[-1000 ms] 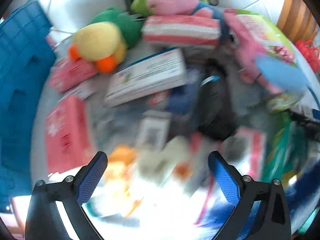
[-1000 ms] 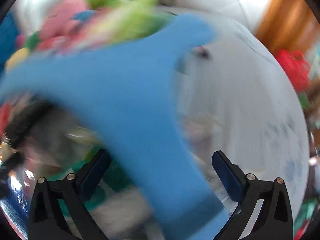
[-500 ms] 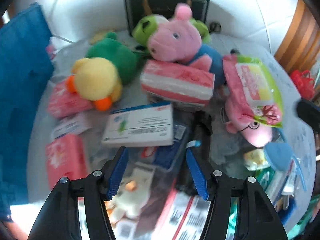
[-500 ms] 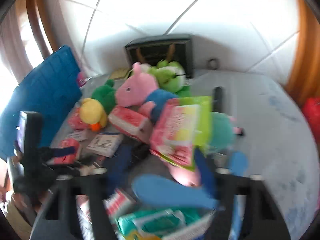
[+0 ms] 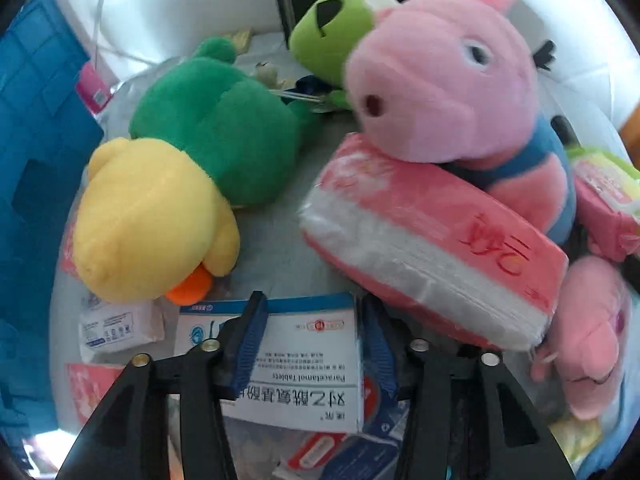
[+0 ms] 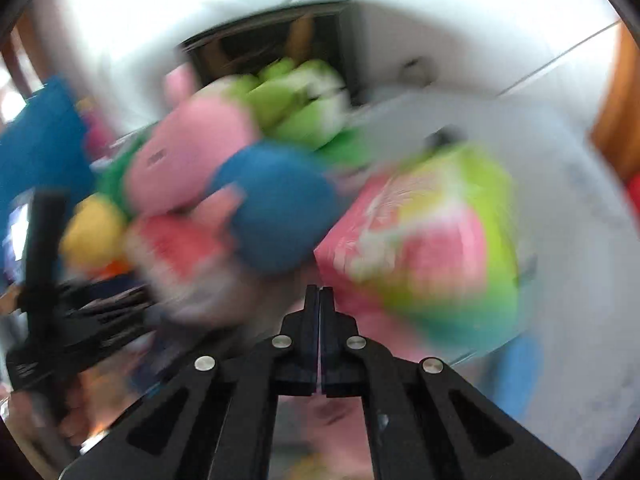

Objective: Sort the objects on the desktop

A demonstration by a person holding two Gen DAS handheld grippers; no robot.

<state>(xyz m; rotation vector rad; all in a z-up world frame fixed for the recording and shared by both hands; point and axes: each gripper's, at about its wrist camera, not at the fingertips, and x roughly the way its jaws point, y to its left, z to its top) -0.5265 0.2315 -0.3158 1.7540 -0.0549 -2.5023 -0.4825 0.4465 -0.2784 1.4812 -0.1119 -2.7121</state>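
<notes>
- Ahead-left of the left gripper [image 5: 312,316]: yellow plush duck [image 5: 148,220] with green plush body [image 5: 216,132] blocks passage.
- Ahead-right: pink-and-white wrapped tissue pack [image 5: 432,252], with pink plush pig [image 5: 440,76] resting on it.
- Between these obstacles: a narrow strip of bare grey tabletop [image 5: 272,236] runs straight ahead.
- Below the blue finger pads [image 5: 250,340]: white-and-blue cardboard medicine box [image 5: 300,364].
- Far left: blue fabric panel [image 5: 36,152].
- Right gripper view: motion-blurred; plush and packs crowd close ahead.

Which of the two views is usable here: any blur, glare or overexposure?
Left wrist view: mostly sharp, print on the paracetamol box legible, wall at top blown out, fisheye bending at edges. Right wrist view: heavy motion blur over the toys, only the right gripper crisp, wall overexposed.
</notes>
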